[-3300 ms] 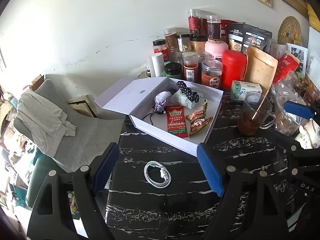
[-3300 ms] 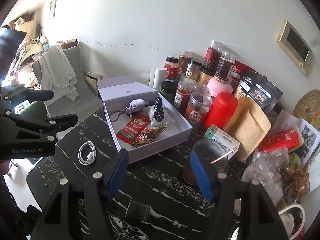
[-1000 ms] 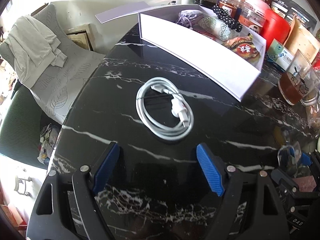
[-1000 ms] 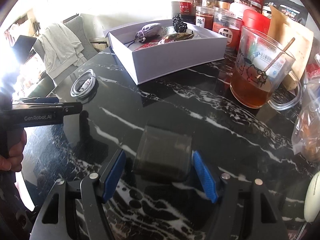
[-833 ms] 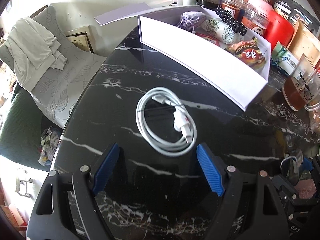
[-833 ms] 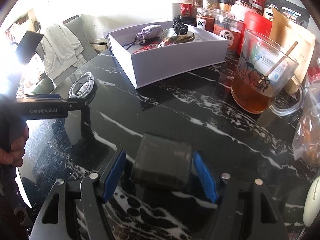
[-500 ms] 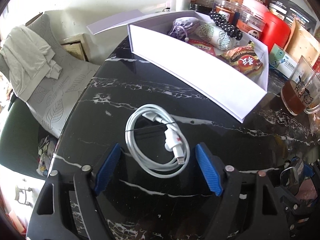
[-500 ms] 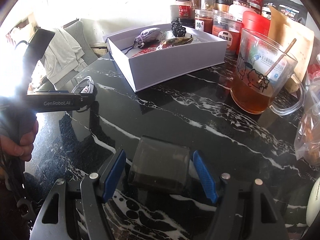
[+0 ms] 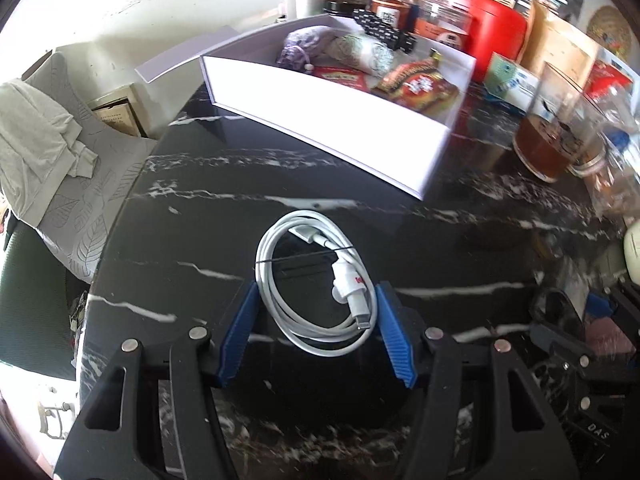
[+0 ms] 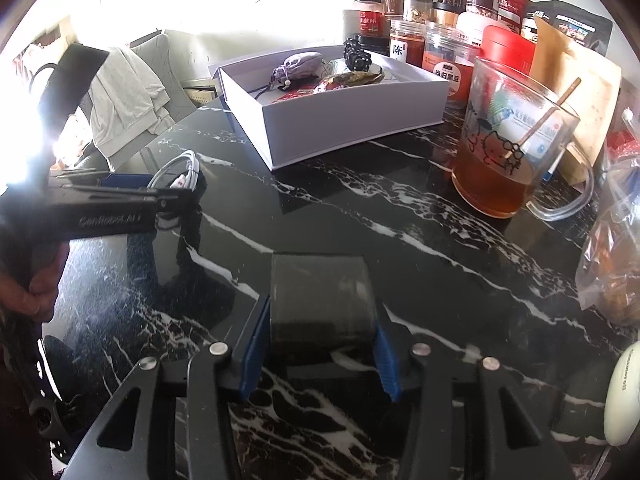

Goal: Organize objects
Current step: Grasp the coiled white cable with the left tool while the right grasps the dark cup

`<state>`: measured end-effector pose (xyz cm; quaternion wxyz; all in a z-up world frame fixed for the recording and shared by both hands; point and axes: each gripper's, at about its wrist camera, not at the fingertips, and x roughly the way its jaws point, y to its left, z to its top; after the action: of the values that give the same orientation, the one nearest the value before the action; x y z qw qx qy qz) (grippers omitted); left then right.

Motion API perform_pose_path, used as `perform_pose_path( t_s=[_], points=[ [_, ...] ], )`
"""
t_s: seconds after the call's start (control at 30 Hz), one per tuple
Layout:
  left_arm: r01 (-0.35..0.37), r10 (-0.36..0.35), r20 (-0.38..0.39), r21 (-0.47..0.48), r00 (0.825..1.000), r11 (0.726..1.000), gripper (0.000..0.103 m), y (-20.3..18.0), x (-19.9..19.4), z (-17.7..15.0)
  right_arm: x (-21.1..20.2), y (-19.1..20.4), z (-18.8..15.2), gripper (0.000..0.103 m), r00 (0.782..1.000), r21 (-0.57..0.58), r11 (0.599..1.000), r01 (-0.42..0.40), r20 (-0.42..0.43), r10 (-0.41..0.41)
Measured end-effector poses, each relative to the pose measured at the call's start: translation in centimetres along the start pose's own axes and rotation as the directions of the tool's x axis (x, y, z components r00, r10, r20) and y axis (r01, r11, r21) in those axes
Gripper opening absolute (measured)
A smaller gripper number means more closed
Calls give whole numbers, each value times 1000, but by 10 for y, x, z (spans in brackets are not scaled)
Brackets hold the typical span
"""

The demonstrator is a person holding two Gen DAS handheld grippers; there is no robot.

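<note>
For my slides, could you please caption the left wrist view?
Left gripper closing around a coiled white cable on black marble table.

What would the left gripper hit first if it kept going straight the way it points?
Likely the coiled white cable: it already lies between the closing jaws of the left gripper, on the black table. Past the coil the line runs across bare tabletop toward the white box, though depth is unclear.

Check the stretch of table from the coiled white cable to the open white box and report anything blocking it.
Nothing visible blocks it. Only bare black marble table lies between the cable and the box. The box's near wall faces the cable. The left gripper is closing with the coil between its jaws.
</note>
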<state>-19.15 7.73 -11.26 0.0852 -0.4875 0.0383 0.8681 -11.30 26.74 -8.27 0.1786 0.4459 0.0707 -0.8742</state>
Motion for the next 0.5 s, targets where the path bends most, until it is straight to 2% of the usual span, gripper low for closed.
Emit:
perform_pose_path(
  t_s=[0.5],
  points=[
    [67, -65, -22, 104, 998, 992, 58, -62, -37, -57, -19, -11, -27, 47, 1000, -17, 1000, 8, 6, -8]
  ],
)
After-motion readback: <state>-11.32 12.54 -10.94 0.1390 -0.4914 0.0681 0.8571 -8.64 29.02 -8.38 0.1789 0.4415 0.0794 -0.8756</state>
